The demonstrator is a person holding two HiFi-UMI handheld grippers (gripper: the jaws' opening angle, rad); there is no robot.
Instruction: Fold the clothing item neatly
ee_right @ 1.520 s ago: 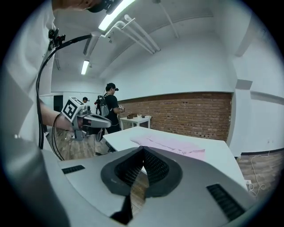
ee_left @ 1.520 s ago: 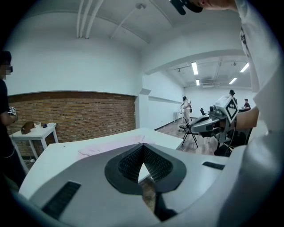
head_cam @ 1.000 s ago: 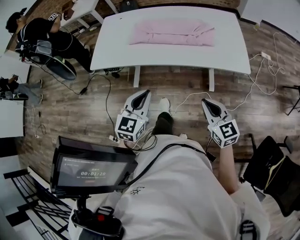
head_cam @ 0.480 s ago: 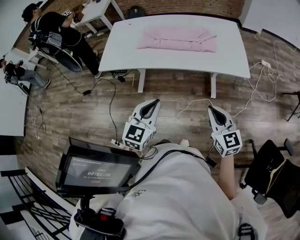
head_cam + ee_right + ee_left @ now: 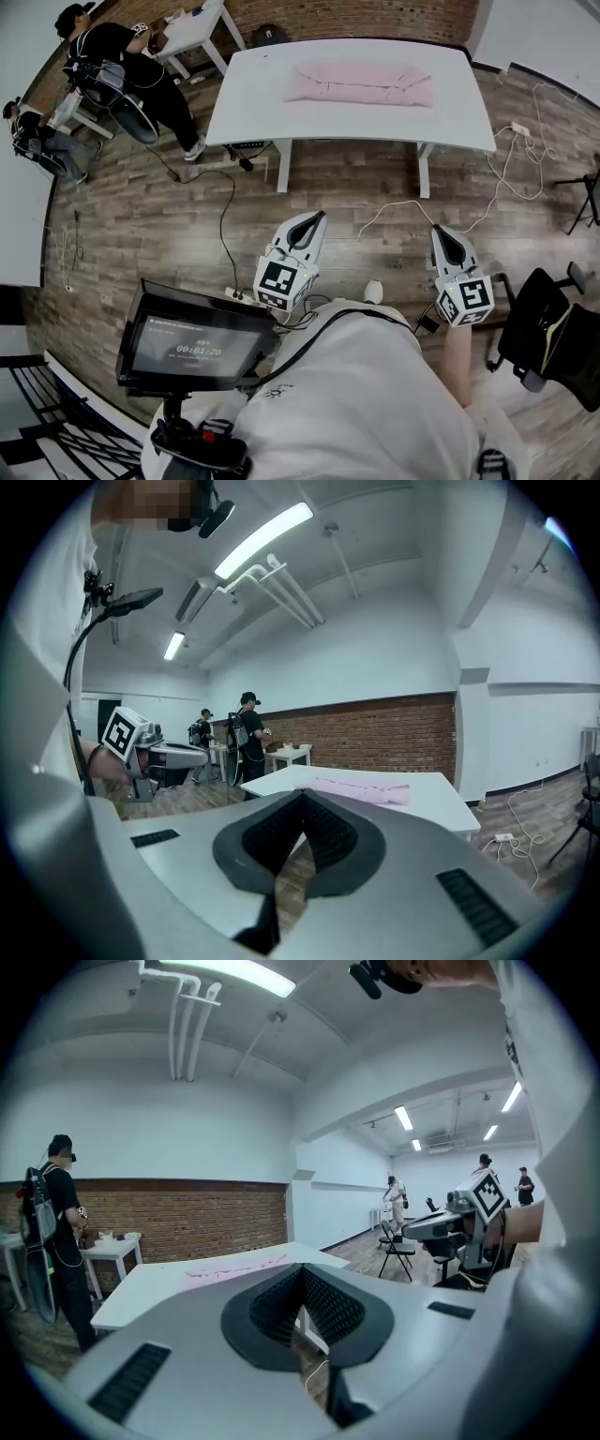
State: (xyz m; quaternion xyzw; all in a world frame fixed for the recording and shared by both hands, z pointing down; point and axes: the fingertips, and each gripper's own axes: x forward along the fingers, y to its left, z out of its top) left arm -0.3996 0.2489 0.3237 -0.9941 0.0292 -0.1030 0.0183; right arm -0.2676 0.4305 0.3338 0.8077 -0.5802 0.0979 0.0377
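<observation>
Pink garment point(image 5: 361, 84) folded on far counter point(image 5: 262, 108), creases too small to read, left gripper point(image 5: 312, 221) and right gripper point(image 5: 441, 234) closed on nothing, well nearer.

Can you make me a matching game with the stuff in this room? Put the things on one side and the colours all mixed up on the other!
Things:
1. cloth
2. table
3. chair
4. floor

Colours:
A. black
B. brown
C. pink
D. white

Right pairs: 1-C, 2-D, 3-A, 4-B
</observation>
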